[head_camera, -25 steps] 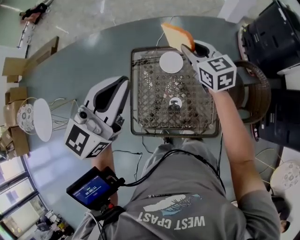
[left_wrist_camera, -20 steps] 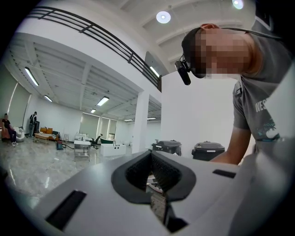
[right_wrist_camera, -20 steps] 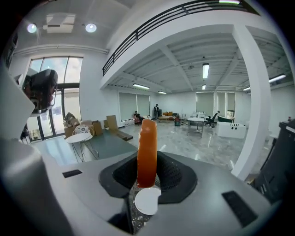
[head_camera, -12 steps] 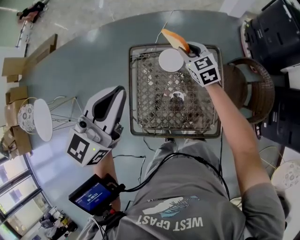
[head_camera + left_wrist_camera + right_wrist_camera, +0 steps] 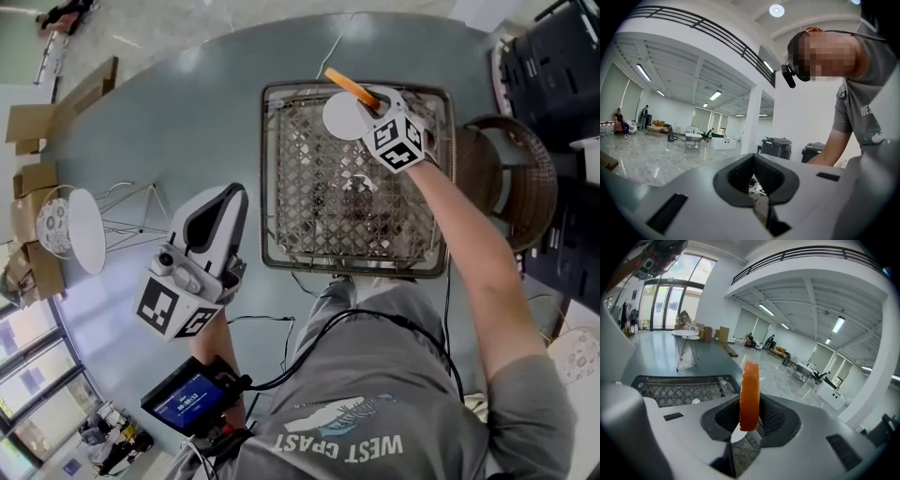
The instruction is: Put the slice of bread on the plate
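Bright, even light fills every view. Ceiling strip lights (image 5: pixel 644 72) glow in the left gripper view, and tall windows (image 5: pixel 670 291) flare white in the right. Both gripper views bend hard toward dark, rounded corners. The head view is sharp, with soft shadows.

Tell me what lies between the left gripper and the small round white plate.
Head view: only bare grey tabletop, then the rim and mesh of the metal wire basket.

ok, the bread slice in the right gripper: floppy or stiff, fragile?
Probably fairly stiff: the bread slice stands edge-on in the right gripper without visible sag. Likely light and soft, so the pinch may dent it. Released near the plate, it should tip flat rather than roll.
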Available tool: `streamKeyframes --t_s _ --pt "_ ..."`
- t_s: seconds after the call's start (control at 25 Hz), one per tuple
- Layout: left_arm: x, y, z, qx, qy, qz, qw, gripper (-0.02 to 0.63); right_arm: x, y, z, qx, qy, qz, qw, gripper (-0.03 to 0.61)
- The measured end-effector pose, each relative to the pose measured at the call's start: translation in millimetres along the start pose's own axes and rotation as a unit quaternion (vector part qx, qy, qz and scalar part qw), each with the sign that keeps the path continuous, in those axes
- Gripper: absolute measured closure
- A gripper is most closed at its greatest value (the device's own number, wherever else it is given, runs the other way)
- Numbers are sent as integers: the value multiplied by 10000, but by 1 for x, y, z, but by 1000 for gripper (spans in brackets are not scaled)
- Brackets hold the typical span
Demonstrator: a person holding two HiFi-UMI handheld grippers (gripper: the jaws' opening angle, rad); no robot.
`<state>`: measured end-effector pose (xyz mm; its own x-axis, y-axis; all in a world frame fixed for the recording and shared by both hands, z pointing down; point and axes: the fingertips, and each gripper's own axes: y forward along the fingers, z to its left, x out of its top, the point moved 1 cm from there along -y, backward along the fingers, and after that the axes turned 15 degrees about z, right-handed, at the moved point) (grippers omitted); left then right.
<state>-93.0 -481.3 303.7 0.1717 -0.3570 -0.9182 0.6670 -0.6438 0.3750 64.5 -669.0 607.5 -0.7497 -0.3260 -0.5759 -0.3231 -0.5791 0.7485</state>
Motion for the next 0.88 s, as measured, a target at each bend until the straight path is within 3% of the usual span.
streamKeyframes --t_s 0.48,0.88 --pt "-23 2 4 171 -248 176 9994 606 -27 49 14 -698 -1161 534 9893 482" --pt "-44 2 10 288 -529 375 9975 606 -56 94 39 -1073 -2550 1140 9542 482"
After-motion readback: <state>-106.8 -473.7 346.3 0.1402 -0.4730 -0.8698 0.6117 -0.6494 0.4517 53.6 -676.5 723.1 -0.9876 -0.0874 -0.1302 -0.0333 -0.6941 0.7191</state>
